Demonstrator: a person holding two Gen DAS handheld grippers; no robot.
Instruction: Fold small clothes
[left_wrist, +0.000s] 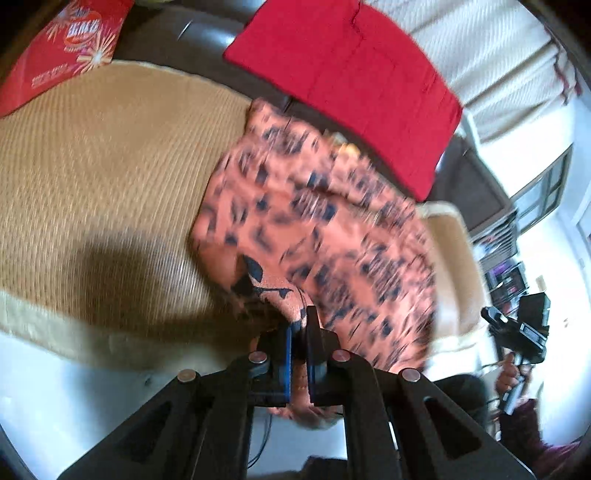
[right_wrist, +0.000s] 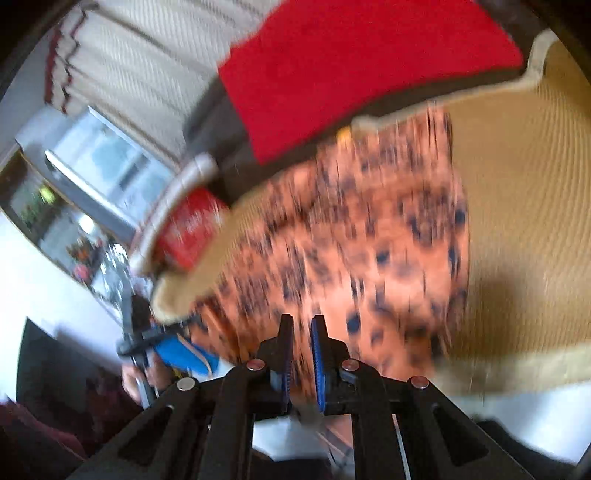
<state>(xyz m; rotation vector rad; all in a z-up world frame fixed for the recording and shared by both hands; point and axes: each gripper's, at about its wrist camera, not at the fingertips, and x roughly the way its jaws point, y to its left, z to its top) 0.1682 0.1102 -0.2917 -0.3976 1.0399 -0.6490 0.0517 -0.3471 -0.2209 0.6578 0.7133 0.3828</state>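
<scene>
The left gripper (left_wrist: 300, 332) has its jaws pressed together on a near edge of the orange garment with dark spots (left_wrist: 314, 221), the cloth pinched between the blue pads. The right gripper (right_wrist: 300, 332) likewise has its jaws drawn close on the garment's (right_wrist: 362, 240) near edge, with orange cloth between its pads. The garment hangs from both grips and spreads away toward the far side over a tan woven mat (left_wrist: 103, 155), which bears a dark shadow to the left of the cloth. Whether the far edge of the garment touches the mat cannot be told, as both views are blurred. A red cushion (left_wrist: 343, 74) lies beyond the mat on a dark surface, well apart from the grippers. A red printed bag (left_wrist: 62, 51) rests at the far left corner of the mat. In the left wrist view, the other gripper appears at the right edge, held in a hand (left_wrist: 508, 376). A pale curtain (right_wrist: 147, 62) hangs in the background.
</scene>
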